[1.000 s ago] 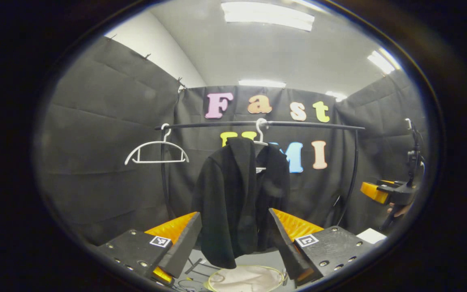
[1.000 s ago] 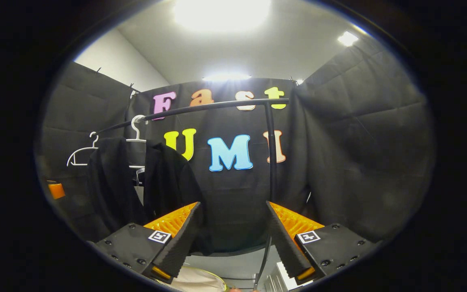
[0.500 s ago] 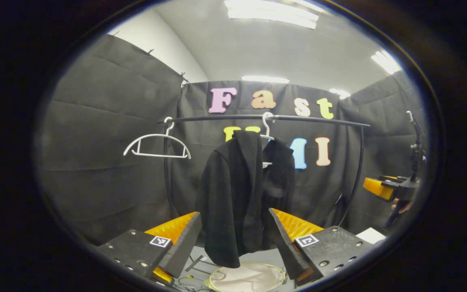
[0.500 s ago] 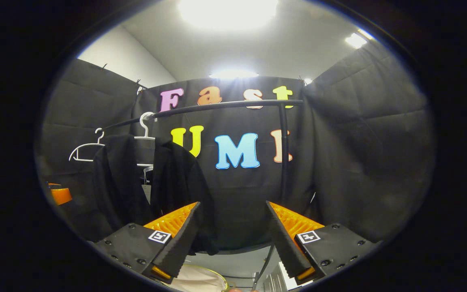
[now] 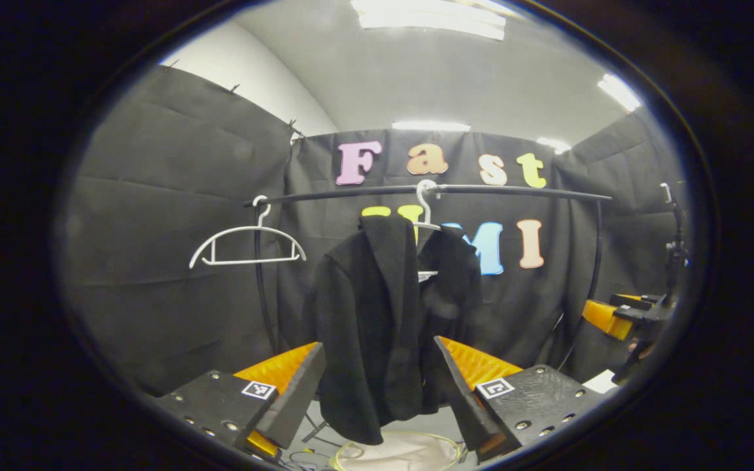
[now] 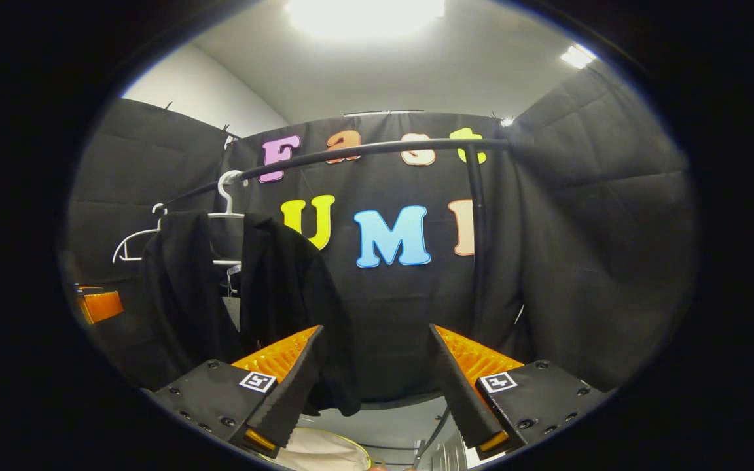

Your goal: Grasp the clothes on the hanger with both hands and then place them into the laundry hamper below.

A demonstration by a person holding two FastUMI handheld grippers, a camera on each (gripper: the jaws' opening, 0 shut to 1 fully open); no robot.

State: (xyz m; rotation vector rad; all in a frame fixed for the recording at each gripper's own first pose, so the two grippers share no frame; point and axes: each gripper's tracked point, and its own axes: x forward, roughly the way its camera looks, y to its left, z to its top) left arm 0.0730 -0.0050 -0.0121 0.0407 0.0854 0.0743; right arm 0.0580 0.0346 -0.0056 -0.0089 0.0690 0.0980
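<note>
Black cloth walls, ceiling lights on. Rail (image 5: 508, 190) spans booth. Jacket (image 5: 377, 327) hangs on white hanger (image 5: 424, 209) mid-rail, well apart from both grippers. Spare hanger (image 5: 246, 242) beside it, bare. Hamper (image 5: 396, 453) on floor directly below jacket. Left gripper (image 5: 377, 399) jaws wide, holding nothing, jacket ahead between fingers. Right gripper (image 6: 377, 399) jaws wide, empty, jacket off to its left; also seen at far right of left gripper view.

Black cloth walls (image 5: 154, 196) on three sides, white wall (image 5: 252, 72) above, grey ceiling (image 5: 429, 72) with bright strip lights (image 5: 429, 13), black clothes rail (image 5: 514, 191), grey floor (image 6: 390, 428)
</note>
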